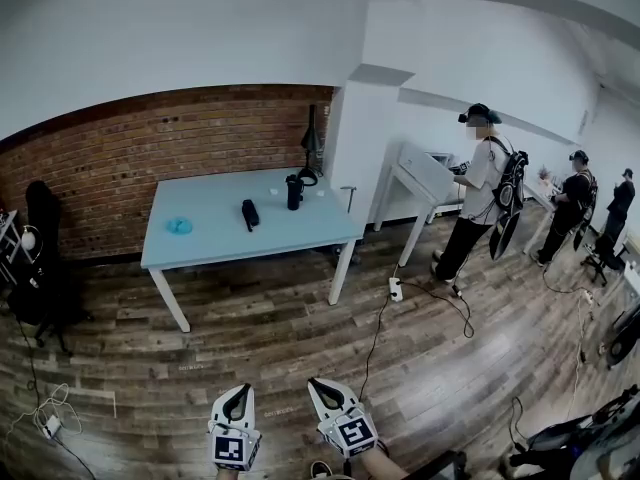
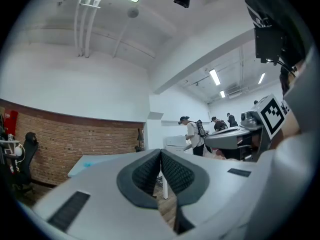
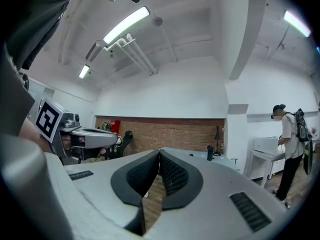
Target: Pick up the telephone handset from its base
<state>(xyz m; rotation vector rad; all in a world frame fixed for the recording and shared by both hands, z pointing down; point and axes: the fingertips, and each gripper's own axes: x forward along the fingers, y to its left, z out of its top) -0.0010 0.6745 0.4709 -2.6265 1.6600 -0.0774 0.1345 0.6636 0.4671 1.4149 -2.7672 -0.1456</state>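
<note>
1. Hovering level over plank wood floor (image 1: 270, 338): left tool (image 1: 239, 393) and right tool (image 1: 320, 386), ribbed dark pads (image 2: 147, 173) pressed together, both empty.
2. Dark oblong telephone handset (image 1: 250, 213) lies on smooth pale-blue desk (image 1: 200, 243), well apart from both.

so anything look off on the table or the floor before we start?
Nothing spilled or tipped. On the table the dark cup stands upright and a small black object lies flat. Only oddity: a power strip and a loose cable trail across the floor beside it.
</note>
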